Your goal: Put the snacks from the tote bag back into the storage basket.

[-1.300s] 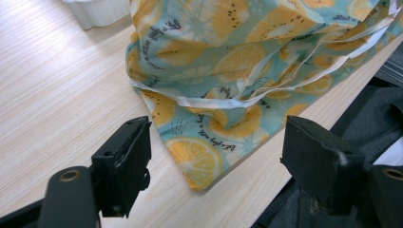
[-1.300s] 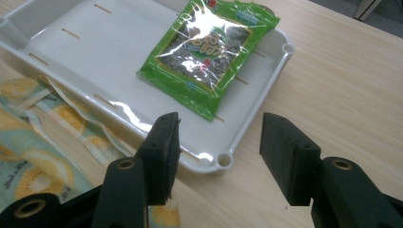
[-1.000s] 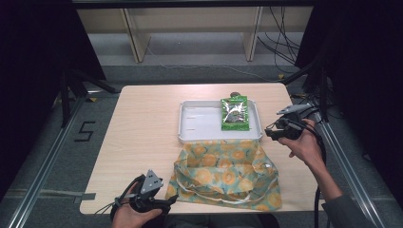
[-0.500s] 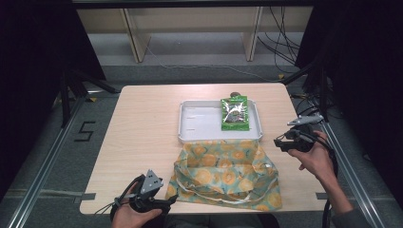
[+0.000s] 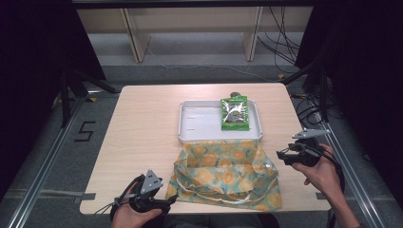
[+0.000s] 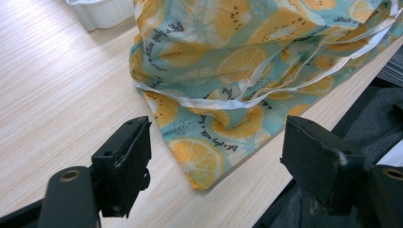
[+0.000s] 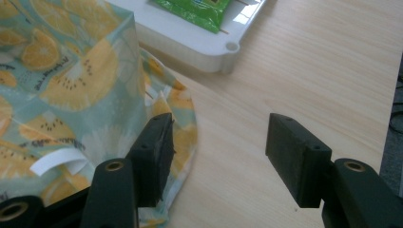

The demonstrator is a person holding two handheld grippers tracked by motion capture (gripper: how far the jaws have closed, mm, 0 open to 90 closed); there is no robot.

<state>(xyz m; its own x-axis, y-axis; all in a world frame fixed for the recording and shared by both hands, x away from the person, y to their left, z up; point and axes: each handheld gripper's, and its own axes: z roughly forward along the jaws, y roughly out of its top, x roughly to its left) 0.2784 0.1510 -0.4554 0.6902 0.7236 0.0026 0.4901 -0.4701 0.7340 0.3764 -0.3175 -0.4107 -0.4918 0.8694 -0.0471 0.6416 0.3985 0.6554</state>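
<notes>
- My left gripper (image 5: 164, 202) sits at the near left edge of the pale wooden table (image 5: 142, 128), its jaws spread wide with nothing pinched; in the left gripper view (image 6: 216, 156) they frame the near left corner of the soft teal cloth bag printed with orange and lemon slices (image 5: 227, 172).
- That bag (image 6: 247, 71) lies slumped at the near middle of the table, its far edge against the white rectangular plastic tray (image 5: 199, 124); white tape handles (image 6: 209, 102) trail across it.
- Small dark cursive lettering runs along the fruit slices; I cannot read it.
- My right gripper (image 5: 283, 156) hovers just right of the bag, jaws apart and just now opening further, empty; in the right gripper view (image 7: 218, 142) one pad sits beside the bag's edge (image 7: 71, 80).
- A green foil snack packet (image 5: 235, 113) lies in the tray's right half; its print is too small to read.
- A black "5" (image 5: 84, 131) is marked on the grey floor, left.
</notes>
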